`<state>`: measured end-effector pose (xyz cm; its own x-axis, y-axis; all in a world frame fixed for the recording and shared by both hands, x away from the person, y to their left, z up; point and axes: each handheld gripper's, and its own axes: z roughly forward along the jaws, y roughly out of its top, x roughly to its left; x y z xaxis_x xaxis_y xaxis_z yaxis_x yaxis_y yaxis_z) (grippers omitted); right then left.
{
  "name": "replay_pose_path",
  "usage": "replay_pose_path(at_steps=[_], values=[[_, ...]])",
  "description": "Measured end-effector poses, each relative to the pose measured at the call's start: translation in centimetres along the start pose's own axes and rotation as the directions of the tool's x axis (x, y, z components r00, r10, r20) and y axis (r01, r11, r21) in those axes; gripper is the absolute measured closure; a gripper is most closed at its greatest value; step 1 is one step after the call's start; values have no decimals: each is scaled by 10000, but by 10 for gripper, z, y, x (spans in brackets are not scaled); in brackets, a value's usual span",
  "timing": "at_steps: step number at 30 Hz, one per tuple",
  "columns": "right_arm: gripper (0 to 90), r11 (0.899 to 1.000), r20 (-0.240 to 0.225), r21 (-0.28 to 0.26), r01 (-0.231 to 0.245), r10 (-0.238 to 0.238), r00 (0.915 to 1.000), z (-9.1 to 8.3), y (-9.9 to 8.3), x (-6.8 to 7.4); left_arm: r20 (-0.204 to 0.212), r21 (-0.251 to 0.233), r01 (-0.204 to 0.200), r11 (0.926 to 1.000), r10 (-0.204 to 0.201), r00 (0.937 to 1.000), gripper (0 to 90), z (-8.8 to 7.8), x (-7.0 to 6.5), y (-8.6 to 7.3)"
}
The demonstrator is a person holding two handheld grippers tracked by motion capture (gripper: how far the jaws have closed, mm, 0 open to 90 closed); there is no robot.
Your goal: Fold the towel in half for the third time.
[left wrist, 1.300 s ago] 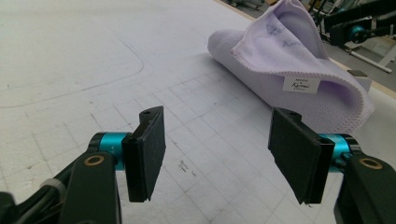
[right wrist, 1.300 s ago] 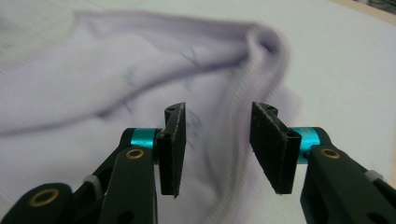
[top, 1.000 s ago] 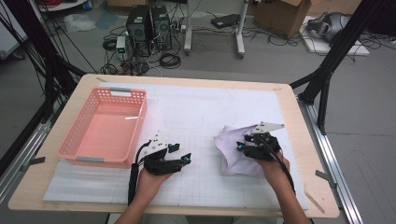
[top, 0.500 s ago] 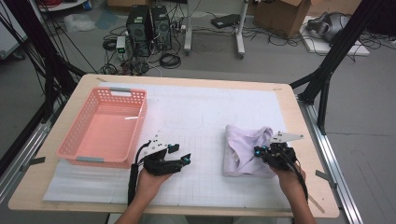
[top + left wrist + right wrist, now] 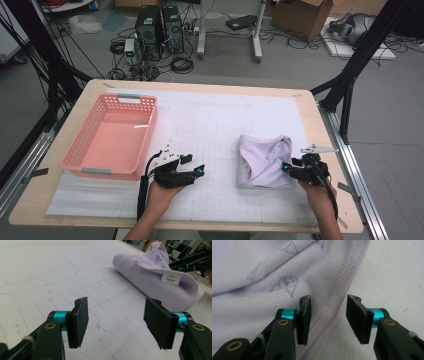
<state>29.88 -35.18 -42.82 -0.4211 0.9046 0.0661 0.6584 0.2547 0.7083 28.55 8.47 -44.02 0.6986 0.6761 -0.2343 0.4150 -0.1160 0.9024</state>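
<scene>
the right gripper point(image 5: 289, 169) sat at the towel's point(image 5: 265, 161) hem, jaws just opened and gripping nothing, while the left gripper point(image 5: 196, 166), jaws spread, rested well apart from the towel.

cloth point(image 5: 264, 161): pale lilac, with faint blue-grey line drawings of small faces and triangles printed on it; the hem stitching is a slightly pinker lilac
label point(image 5: 171, 278): white, sewn on the cloth, with small dark lettering too small to read
basket point(image 5: 111, 136): salmon pink all over, walls in an open lattice, with grey strips at the two short ends
mat point(image 5: 210, 125): white, printed with a fine grey grid and some thin grey curved outlines
table point(image 5: 320, 135): light wood, showing as a border around the mat
left gripper point(image 5: 117, 322): black jaws with matt black pads, turquoise collars, brass-coloured rivets
right gripper point(image 5: 328, 320): black jaws, turquoise collars, brass-coloured rivets
</scene>
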Motion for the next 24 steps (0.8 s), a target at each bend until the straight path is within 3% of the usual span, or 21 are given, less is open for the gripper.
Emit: replay_pose_path(at_steps=[7, 11, 14, 17, 18, 22, 24], values=[[569, 9977, -391, -629, 234, -259, 9989, -26, -12, 10, -17, -42, 52, 10000, -53, 10000, 369, 0, 0, 0], [599, 9975, -635, -485, 513, -543, 9965, -29, -21, 20, -25, -75, 45, 10000, -45, 10000, 369, -1, 0, 0], [649, 9983, -701, -42, 581, -582, 9958, -22, -28, 27, -49, -85, 64, 9999, -64, 10000, 369, 0, 1, 0], [821, 9999, -1139, -41, 113, -117, 9934, -21, -31, 25, -56, -89, 50, 9999, -50, 10000, 369, 0, 1, 0], [842, 9998, -1212, -105, 142, -154, 9925, -22, -31, 24, -61, -65, 49, 10000, -50, 10000, 369, 0, 1, 0], [860, 9957, -369, -321, 872, -884, 9954, -34, -26, 25, -47, -49, 35, 10000, -35, 10000, 370, 0, 0, 0], [859, 9945, 53, -283, 1006, -1005, 9949, -42, -22, 24, -34, -82, 66, 9999, -66, 10000, 370, -1, 0, 1]])
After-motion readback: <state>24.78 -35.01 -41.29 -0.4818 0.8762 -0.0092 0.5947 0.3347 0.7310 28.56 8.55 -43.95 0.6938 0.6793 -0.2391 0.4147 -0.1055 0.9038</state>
